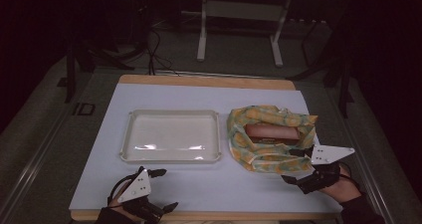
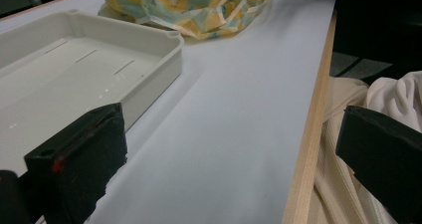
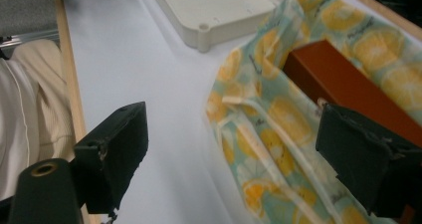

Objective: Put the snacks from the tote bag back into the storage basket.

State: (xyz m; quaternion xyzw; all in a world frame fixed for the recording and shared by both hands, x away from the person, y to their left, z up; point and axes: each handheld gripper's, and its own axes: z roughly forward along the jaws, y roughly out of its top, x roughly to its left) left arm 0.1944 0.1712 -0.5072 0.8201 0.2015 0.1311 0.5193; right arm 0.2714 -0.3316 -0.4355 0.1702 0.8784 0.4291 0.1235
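At the near edge of the white table top, the left gripper rests low at the front-left corner with its jaws spread wide and nothing between them; in the left gripper view one jaw lies by the tray's near wall and the other hangs past the wooden table edge, over cream-coloured clothing. The right gripper sits at the front right, jaws also wide apart and gripping nothing; in the right gripper view they straddle the near edge of a lemon-print cloth, one over bare table, the other over the cloth just beside a brown rectangular box.

Farther in, an empty white plastic tray lies left of centre, with the cloth just beside its right wall. The box lies lengthwise inside the opened, crumpled cloth, whose raised folds ring it.

Beyond the table, a white frame's legs and dark cables stand on grey floor.
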